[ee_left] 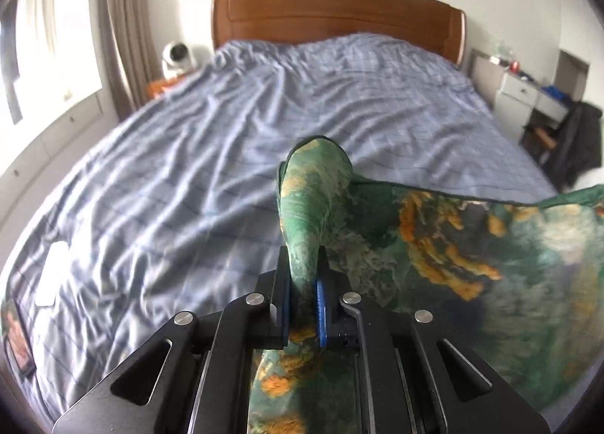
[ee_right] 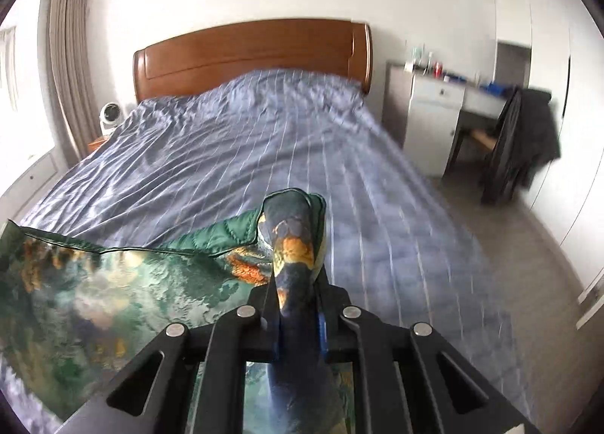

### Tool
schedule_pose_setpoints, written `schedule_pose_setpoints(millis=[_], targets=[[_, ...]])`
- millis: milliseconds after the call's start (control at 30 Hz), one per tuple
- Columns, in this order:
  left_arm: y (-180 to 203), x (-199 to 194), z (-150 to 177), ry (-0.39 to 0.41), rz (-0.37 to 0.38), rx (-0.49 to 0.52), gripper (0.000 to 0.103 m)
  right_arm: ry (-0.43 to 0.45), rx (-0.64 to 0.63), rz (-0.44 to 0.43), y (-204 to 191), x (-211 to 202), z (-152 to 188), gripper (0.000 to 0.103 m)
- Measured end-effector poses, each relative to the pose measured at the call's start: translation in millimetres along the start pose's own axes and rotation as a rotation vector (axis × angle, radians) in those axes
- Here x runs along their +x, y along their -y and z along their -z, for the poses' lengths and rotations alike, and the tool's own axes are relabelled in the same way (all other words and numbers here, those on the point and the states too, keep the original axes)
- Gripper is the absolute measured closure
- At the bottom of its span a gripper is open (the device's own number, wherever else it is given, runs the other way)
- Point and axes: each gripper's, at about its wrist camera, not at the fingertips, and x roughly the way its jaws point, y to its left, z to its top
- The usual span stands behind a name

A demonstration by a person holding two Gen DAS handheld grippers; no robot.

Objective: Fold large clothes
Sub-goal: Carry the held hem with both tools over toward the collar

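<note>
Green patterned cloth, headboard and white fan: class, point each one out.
green patterned cloth point(ee_left: 472, 245), left wrist view, on its spread panel right of the gripper.
headboard point(ee_right: 249, 56), right wrist view, on its wooden front face.
white fan point(ee_left: 176, 56), left wrist view, on its round head.

Garment point(ee_left: 472, 245) stretched between left gripper point(ee_left: 304, 275) and right gripper point(ee_right: 296, 294), above bed point(ee_left: 188, 154), headboard point(ee_left: 336, 15) behind.
</note>
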Motion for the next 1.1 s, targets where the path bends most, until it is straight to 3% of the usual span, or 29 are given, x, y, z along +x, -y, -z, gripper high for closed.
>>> schedule_pose_setpoints(millis=[167, 233, 500, 767, 1100], targets=[[18.0, 76.6, 46.4, -0.089, -0.109, 0.077, 0.094, -0.081, -0.061, 0.064, -9.8, 67.3, 30.2, 0.089], [15.5, 93.0, 64.4, -0.116, -0.103, 0.064, 0.093, -0.117, -0.080, 0.078, -11.4, 92.6, 50.4, 0.089], [8.7, 111.6, 88.4, -0.071, -0.060, 0.007, 0.091, -0.199, 0.025, 0.016, -0.2, 155.6, 108.0, 0.090], [7.4, 115.1, 90.3, -0.060, -0.030, -0.025, 0.089, -0.219, 0.111, -0.047, 10.6, 172.9, 120.3, 0.089], [0.2, 111.8, 91.2, -0.054, -0.007, -0.051, 0.086, -0.225, 0.133, -0.064, 10.5, 176.6, 121.3, 0.085]])
